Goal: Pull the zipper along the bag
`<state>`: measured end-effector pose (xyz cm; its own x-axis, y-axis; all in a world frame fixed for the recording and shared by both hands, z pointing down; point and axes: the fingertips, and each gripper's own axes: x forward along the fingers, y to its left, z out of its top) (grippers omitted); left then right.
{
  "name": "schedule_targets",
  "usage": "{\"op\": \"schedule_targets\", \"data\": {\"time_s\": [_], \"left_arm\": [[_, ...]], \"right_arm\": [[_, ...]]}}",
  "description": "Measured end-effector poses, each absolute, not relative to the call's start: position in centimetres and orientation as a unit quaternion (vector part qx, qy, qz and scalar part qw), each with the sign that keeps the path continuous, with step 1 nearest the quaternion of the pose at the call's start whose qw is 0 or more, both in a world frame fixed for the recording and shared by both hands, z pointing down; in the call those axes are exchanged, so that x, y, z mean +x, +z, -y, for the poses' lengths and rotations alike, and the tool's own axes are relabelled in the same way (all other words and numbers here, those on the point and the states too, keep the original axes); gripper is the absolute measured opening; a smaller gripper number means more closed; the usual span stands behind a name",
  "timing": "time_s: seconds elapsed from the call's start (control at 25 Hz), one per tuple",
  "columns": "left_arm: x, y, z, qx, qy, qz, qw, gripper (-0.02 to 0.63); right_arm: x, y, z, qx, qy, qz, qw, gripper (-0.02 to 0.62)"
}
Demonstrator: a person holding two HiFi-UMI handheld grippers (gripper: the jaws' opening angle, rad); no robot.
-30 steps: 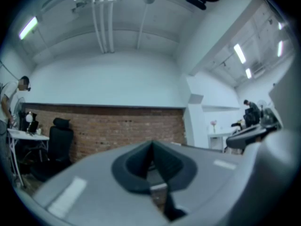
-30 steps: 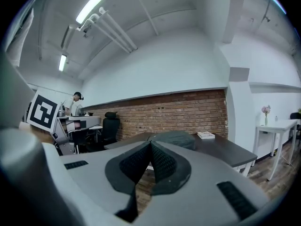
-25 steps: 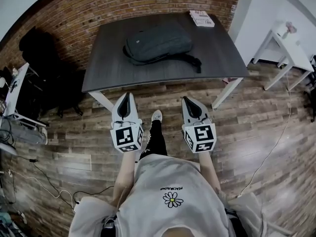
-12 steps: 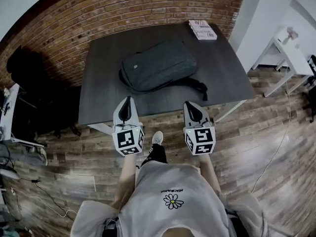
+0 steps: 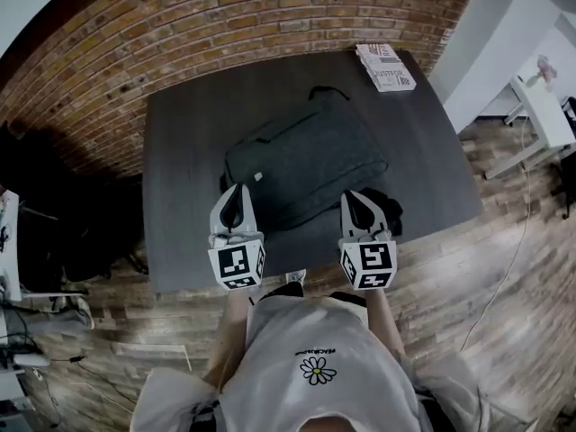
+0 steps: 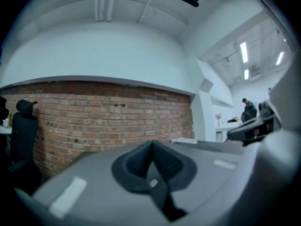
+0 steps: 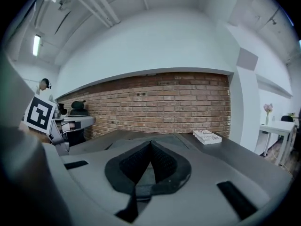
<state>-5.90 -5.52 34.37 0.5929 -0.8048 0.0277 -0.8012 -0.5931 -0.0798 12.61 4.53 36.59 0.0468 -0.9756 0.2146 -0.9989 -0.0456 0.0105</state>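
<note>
Centrally in the head view, the bag [image 5: 306,165] lies flat on the worktop [image 5: 180,169]. It is a dark grey backpack of matte woven fabric, a rounded rectangle set at a slant, with its carry loop [image 5: 319,91] toward the top of the frame. A small pale tag [image 5: 258,176] sits on its lower left area. A black strap [image 5: 389,203] trails from its lower right edge.

The left hand-held gripper [image 5: 238,190] is at the bag's lower left corner in the frame, and the right hand-held gripper [image 5: 357,198] is over the strap at the lower right. Contact with either cannot be confirmed. In each gripper view the two dark, ribbed pads meet at their tips, so the left hand-held gripper [image 6: 151,145] and the right hand-held gripper [image 7: 150,144] are both closed and hold nothing.

The worktop is a dark grey slab with a faint wood grain. A stack of printed booklets [image 5: 387,66] rests on its upper right corner. A red brick wall [image 5: 180,25] runs across the top of the frame. The wooden plank floor [image 5: 468,268] fills the lower right, and a white table [image 5: 540,106] stands at the right edge.
</note>
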Motion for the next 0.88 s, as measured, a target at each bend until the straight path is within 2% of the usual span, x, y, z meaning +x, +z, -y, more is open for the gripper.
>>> {"op": "schedule_targets", "data": {"time_s": [0.6,0.88], "left_arm": [[-1.3,36.6,11.1,-0.891,-0.046,-0.451,0.005,0.0],[1.4,36.7,11.2,-0.915,-0.072,-0.394,0.054,0.0]], "right_arm": [[15.2,37.0,4.2,0.687,0.074,0.716,0.099,0.002],[17.4,37.5,3.7,0.683,0.075,0.716,0.118,0.002]]}}
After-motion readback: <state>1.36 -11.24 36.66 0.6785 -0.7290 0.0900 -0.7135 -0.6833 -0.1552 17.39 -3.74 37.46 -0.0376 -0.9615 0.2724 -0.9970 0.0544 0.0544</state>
